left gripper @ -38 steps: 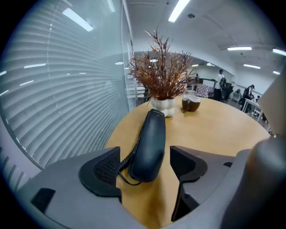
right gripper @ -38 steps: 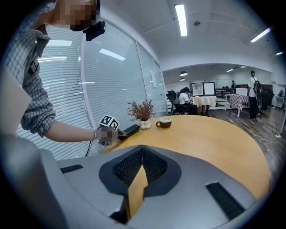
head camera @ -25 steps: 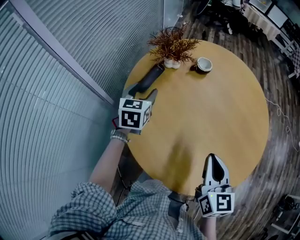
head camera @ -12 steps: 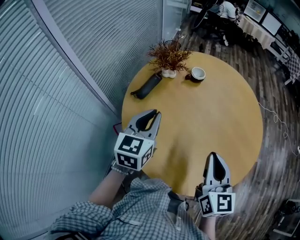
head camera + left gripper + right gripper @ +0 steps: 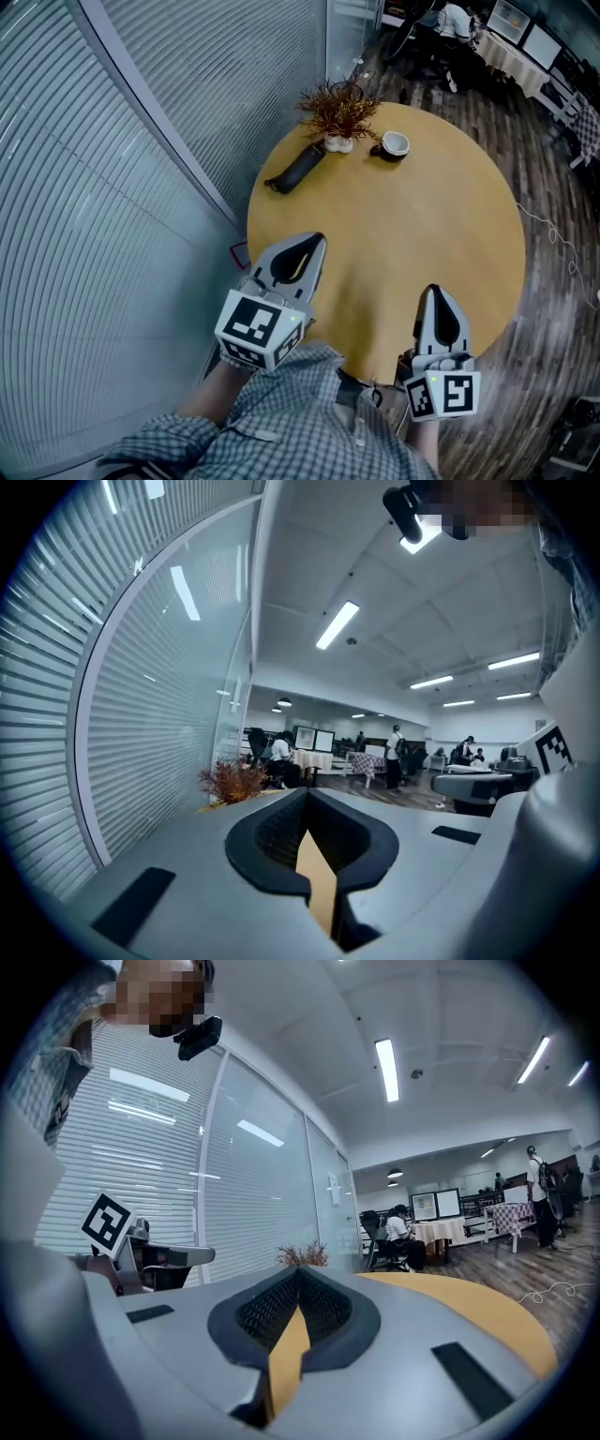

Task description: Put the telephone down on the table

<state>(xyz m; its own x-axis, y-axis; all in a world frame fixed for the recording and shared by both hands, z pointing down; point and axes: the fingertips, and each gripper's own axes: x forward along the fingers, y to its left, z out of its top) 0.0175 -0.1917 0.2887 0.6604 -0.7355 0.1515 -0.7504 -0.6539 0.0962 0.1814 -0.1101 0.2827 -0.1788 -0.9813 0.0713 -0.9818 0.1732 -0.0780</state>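
The telephone [image 5: 298,169], a black handset, lies flat on the round wooden table [image 5: 422,225] at its far left, beside a dried plant. My left gripper [image 5: 314,246] hovers over the near left edge, well back from the handset, shut with nothing between its jaws. My right gripper [image 5: 433,292] sits at the near edge, also shut and empty. In the left gripper view the gripper [image 5: 306,797] shows its pads meeting; in the right gripper view the gripper [image 5: 298,1274] shows the same. Neither gripper view shows the handset.
A dried plant in a small white pot [image 5: 337,112] and a white cup [image 5: 394,145] stand at the table's far edge. A ribbed glass wall [image 5: 141,141] runs close along the left. Wooden floor and office desks with people lie beyond.
My left gripper has let go of the telephone, drawn back toward the person and closed. The handset stays flat by the plant. The right gripper has barely moved.
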